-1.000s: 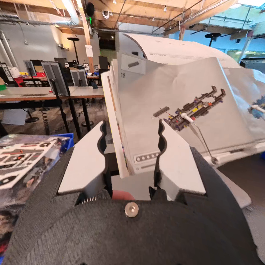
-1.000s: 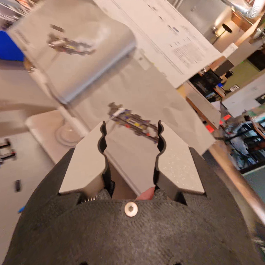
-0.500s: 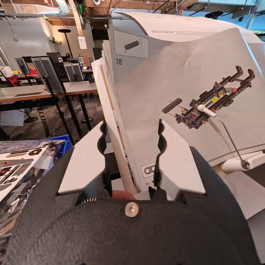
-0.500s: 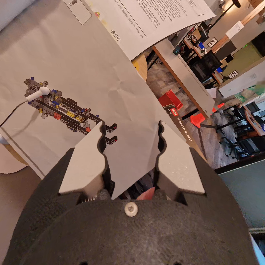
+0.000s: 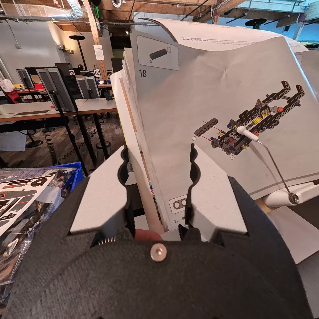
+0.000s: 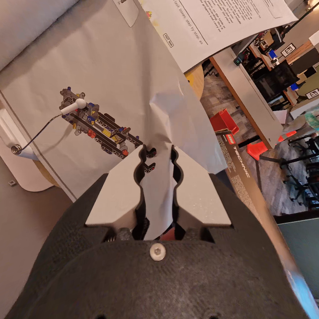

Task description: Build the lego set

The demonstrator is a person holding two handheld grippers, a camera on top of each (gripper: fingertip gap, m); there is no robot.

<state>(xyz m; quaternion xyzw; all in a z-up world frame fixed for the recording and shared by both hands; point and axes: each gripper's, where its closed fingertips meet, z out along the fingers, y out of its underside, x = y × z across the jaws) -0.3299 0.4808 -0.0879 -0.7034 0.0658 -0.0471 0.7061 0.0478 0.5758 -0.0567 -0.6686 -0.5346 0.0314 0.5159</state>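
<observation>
The left hand-held gripper (image 5: 158, 161) stands wide open and holds nothing; the lower left corner of the instruction booklet (image 5: 198, 96) rises between its two fingers, with the stacked page edges just ahead of the left finger (image 5: 103, 198) and the open page running off ahead and to the right. That page shows a drawing of a long black frame with coloured pins, and a white-tipped wire page holder (image 5: 246, 133) presses on the drawing, its wire curving down to a coil on the white book stand (image 5: 283, 198) at the right. To the left of this hand-held gripper lie clear bags of parts and a sticker sheet (image 5: 20, 195) over a blue bin (image 5: 76, 170). The right hand-held gripper (image 6: 158, 150) is narrowed most of the way, and the lower corner of the page (image 6: 120, 77) runs between its fingers, creased and lifted there; whether the fingers pinch it tight I cannot tell. Ahead and to its left the page holder (image 6: 74, 108) rests on the same drawing. To the right of this hand-held gripper the black set box (image 6: 238, 164) lies along the desk edge (image 6: 276, 241), and a printed white sheet (image 6: 224, 22) hangs above the booklet.
</observation>
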